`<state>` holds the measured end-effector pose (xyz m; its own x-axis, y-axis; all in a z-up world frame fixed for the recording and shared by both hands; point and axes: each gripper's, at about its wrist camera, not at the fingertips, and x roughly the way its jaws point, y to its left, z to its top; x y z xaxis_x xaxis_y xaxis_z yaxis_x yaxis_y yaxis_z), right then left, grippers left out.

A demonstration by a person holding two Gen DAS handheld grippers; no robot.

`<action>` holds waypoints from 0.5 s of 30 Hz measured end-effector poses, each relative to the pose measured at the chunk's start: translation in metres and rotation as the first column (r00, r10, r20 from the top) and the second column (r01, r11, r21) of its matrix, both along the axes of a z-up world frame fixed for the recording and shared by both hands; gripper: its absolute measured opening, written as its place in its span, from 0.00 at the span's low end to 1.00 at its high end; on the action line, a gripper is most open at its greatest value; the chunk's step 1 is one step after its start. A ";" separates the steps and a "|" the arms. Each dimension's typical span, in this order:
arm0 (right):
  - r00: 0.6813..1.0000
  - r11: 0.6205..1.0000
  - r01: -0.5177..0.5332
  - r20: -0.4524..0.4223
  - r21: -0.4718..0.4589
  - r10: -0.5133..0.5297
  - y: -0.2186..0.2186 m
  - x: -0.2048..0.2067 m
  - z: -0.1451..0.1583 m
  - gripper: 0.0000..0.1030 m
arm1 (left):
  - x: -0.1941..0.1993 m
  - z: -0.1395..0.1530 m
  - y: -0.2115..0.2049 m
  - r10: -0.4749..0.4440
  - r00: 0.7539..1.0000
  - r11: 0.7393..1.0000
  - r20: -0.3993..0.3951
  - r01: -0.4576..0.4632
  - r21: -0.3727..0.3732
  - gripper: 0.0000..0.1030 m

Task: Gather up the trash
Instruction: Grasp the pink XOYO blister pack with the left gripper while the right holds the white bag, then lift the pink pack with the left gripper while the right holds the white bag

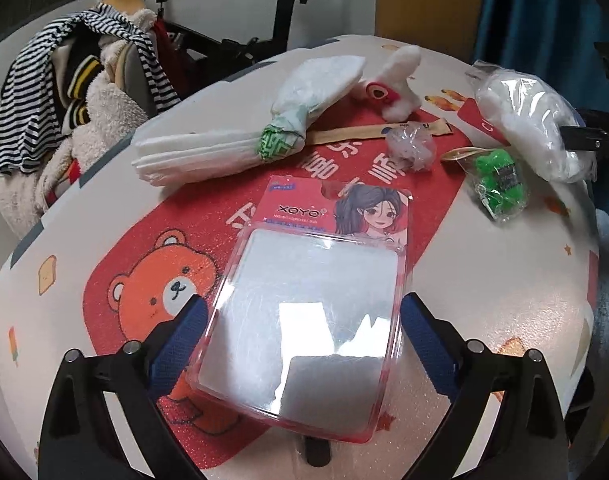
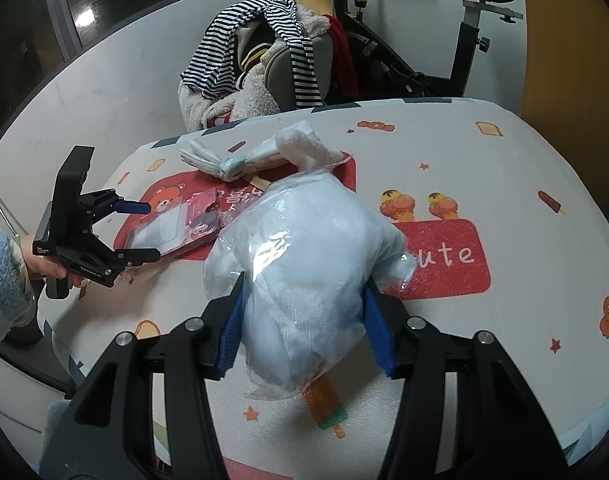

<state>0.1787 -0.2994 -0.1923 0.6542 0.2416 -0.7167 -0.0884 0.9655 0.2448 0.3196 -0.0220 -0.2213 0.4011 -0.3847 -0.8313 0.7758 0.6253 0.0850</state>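
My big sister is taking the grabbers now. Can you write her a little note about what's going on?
Left gripper: fingers on both sides of the pink blister pack on the table; a firm grip isn't clear.
Right gripper: shut on the clear plastic bag of white stuff.
Left on the table: folded white wrappers, crumpled film ball, green-toy packet, red-and-white plush scrap.
No bin in view; nothing visibly binned.
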 end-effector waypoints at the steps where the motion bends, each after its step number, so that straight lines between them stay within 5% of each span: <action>1: 1.000 1.000 0.000 0.000 0.000 0.000 0.000 0.000 0.000 0.53 | -0.001 0.001 0.000 -0.008 1.000 1.000 -0.006 0.008 -0.013 0.63; 2: 1.000 1.000 0.000 0.001 -0.001 0.000 0.000 -0.001 0.000 0.53 | -0.002 0.005 0.000 -0.009 1.000 0.999 0.008 0.009 -0.032 0.40; 3: 1.000 1.000 -0.001 0.002 -0.001 0.001 0.000 -0.001 0.000 0.53 | -0.002 0.006 -0.002 0.006 1.000 1.000 0.020 -0.005 -0.026 0.30; 6: 1.000 1.000 -0.004 0.007 0.000 0.004 0.000 -0.002 0.002 0.53 | 0.005 0.010 0.001 0.077 0.997 0.997 0.010 -0.077 -0.031 0.28; 7: 1.000 1.000 -0.004 0.009 0.001 0.004 0.000 -0.003 0.003 0.53 | 0.007 0.011 0.002 0.086 0.996 0.995 -0.007 -0.086 -0.047 0.45; 8: 1.000 1.000 -0.006 0.013 0.003 0.006 0.001 -0.004 0.003 0.53 | 0.008 0.014 0.005 0.099 0.995 0.993 -0.009 -0.099 -0.060 0.75; 9: 1.000 1.000 -0.010 0.019 0.006 0.010 0.001 -0.005 0.004 0.53 | 0.006 0.018 0.006 0.105 0.994 0.993 0.020 -0.103 -0.066 0.84; 15: 1.000 1.000 -0.014 0.025 0.011 0.013 -0.001 -0.007 0.006 0.53 | 0.008 0.015 0.007 0.086 0.993 0.996 0.076 -0.087 0.016 0.91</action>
